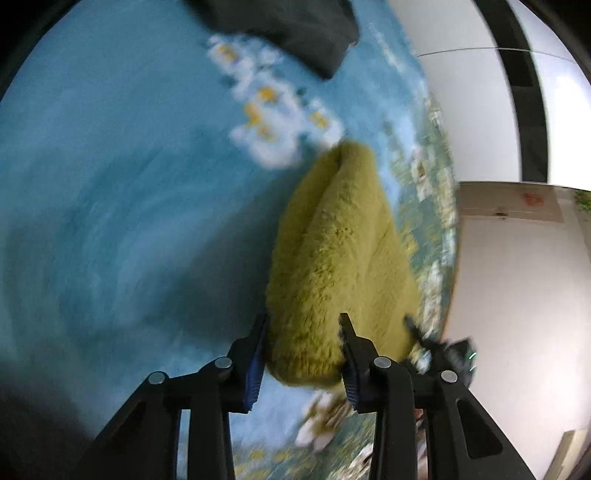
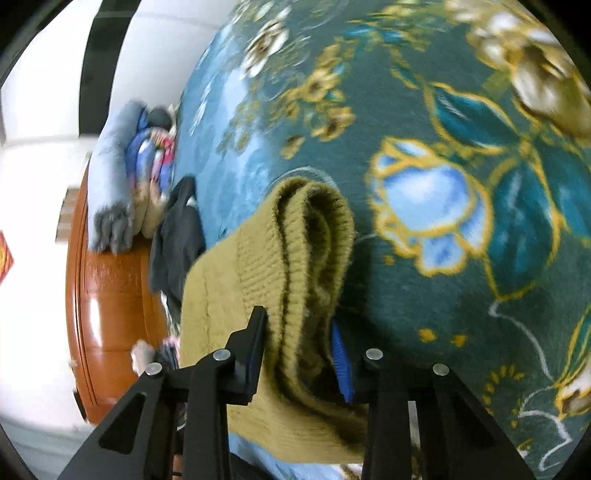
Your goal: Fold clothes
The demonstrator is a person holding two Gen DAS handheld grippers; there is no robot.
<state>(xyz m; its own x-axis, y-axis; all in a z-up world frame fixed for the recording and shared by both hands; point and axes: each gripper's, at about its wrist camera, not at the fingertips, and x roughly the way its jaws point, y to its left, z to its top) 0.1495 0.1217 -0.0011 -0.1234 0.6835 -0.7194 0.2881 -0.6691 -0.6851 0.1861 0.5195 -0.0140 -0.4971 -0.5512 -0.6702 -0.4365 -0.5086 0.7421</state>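
An olive-green fuzzy knit garment (image 1: 332, 251) hangs bunched over a blue floral bedspread (image 1: 110, 184). My left gripper (image 1: 303, 325) is shut on its fluffy edge, with the cloth bulging between the fingers. In the right wrist view the same garment (image 2: 258, 258) shows its folded ribbed hem. My right gripper (image 2: 299, 325) is shut on that thick fold, several layers pinched between the blue pads. The other gripper (image 1: 443, 347) shows dimly at the garment's right edge in the left wrist view.
A dark garment (image 1: 295, 29) lies at the far end of the bedspread; it also shows in the right wrist view (image 2: 177, 243). A brown wooden bed frame (image 2: 110, 295) with a pile of folded clothes (image 2: 144, 173) stands left. White wall (image 1: 517, 295) lies beyond the bed edge.
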